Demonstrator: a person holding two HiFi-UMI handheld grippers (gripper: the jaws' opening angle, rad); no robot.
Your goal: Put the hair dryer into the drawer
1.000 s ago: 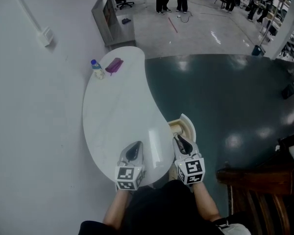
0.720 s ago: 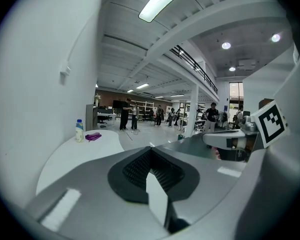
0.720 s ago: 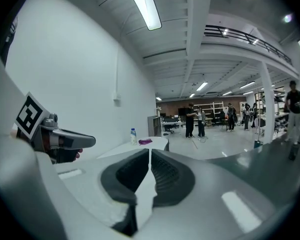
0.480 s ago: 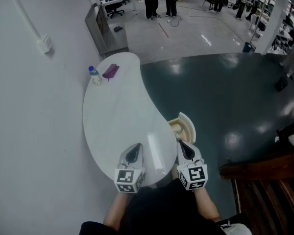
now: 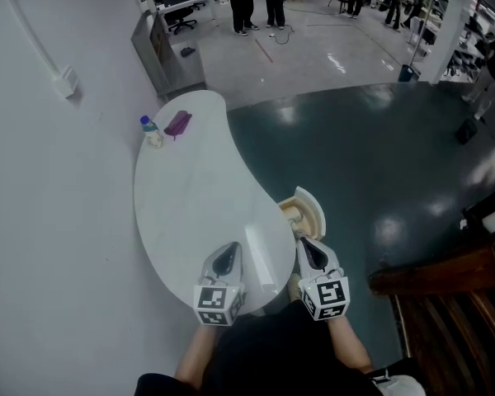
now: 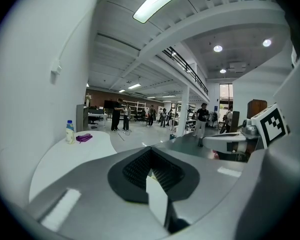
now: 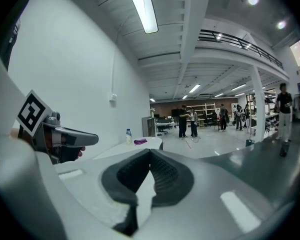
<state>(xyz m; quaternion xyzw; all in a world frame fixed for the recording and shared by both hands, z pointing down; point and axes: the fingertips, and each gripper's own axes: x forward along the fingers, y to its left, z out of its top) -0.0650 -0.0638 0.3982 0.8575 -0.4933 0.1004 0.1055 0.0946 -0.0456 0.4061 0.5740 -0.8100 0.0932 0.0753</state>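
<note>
Both claws are pinched shut and empty: left gripper [image 5: 226, 254] over the near end of the white table [image 5: 190, 213], right gripper [image 5: 311, 251] just beside the open drawer [image 5: 312, 210]. The purple hair dryer [image 5: 177, 124] lies at the far end, next to 1 bottle [image 5: 151, 130].

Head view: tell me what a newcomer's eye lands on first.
The white curved table along the wall dominates, with the left claw and right claw, both shut and empty, side by side at its near end. At the far end lie what looks like the purple hair dryer and a small bottle. An open drawer juts from the table's right edge, just ahead of the right claw.
</note>
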